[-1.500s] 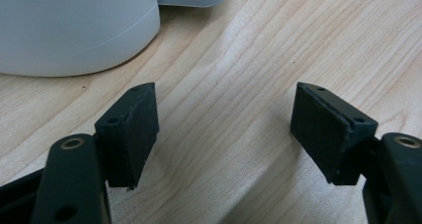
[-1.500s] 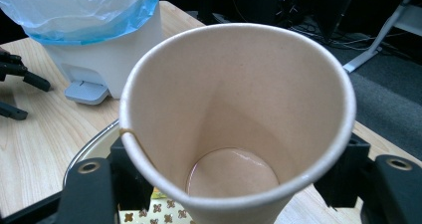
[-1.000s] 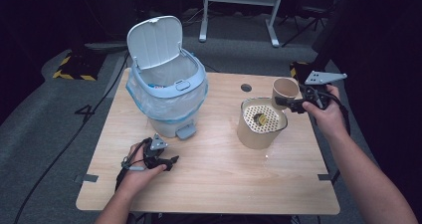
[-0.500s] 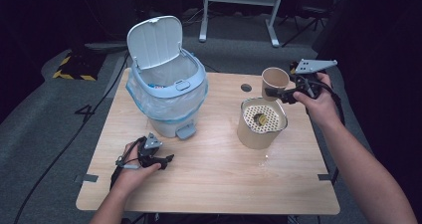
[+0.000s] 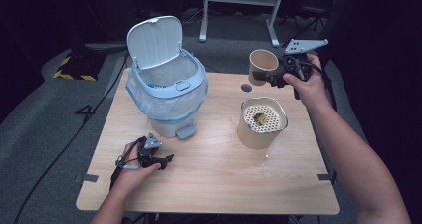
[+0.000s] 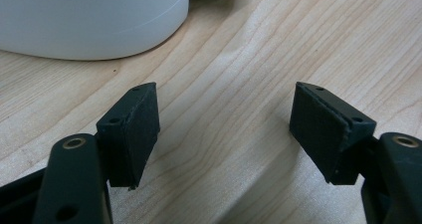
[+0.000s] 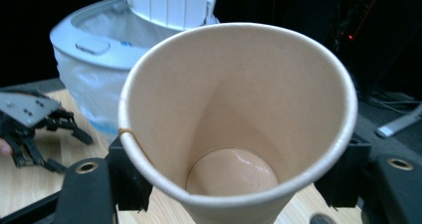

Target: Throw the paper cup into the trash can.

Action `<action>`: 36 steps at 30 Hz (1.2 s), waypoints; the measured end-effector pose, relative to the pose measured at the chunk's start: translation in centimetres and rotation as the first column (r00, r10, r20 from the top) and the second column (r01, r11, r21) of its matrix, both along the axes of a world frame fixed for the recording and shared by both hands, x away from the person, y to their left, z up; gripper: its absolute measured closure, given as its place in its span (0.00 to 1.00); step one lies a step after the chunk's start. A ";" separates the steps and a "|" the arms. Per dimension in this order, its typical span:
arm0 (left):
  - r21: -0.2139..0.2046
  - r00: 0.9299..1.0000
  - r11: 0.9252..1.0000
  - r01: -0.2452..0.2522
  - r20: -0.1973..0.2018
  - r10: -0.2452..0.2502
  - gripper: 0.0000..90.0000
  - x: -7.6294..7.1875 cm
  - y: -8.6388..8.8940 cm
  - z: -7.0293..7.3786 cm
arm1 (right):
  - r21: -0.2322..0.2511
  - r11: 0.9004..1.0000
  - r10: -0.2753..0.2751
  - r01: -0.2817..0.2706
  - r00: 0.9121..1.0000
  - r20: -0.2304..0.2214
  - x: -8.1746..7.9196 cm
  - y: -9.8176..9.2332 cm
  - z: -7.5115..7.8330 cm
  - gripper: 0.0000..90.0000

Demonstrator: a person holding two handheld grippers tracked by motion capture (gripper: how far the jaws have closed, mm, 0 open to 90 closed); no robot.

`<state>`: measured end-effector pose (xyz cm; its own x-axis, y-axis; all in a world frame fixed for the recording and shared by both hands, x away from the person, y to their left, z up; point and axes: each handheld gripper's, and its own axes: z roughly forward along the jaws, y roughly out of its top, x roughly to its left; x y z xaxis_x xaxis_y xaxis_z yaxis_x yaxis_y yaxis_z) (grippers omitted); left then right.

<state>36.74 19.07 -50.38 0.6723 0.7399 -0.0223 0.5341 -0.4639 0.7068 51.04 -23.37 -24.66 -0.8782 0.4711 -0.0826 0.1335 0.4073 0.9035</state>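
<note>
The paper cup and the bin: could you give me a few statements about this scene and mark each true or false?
1. The right gripper holds the paper cup above the table. True.
2. The bin has its lid shut. False: the lid stands open.
3. The left gripper is clamped on something. False: its jaws are apart, nothing between them.
4. The cup looks empty of solids. True.
5. The beige container with the perforated insert stands on the table. True.

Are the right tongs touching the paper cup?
Touching. In the right gripper view both jaws of the right tongs press against the paper cup on opposite sides; the high view shows it held above the table.
</note>
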 end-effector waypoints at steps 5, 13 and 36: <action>0.000 1.000 1.000 -0.014 -0.003 0.014 0.31 -0.2 -0.1 0.0 | 0.027 0.999 0.016 -0.017 1.000 0.003 0.8 1.2 0.8 0.34; -0.001 1.000 1.000 -0.015 -0.004 0.015 0.30 -0.1 -0.1 0.0 | 0.072 0.996 0.052 -0.053 0.999 0.009 2.1 4.1 2.2 0.34; 0.008 1.000 1.000 -0.019 -0.001 0.019 0.30 -0.2 -0.1 0.0 | 0.114 0.980 0.164 -0.161 0.986 -0.020 3.7 14.4 3.0 0.33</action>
<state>36.55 18.99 -50.34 0.6581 0.7528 -0.0170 0.5439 -0.4597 0.7021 54.77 -8.96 -21.69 -0.9452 0.3265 -0.0106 0.1010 0.3231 0.9410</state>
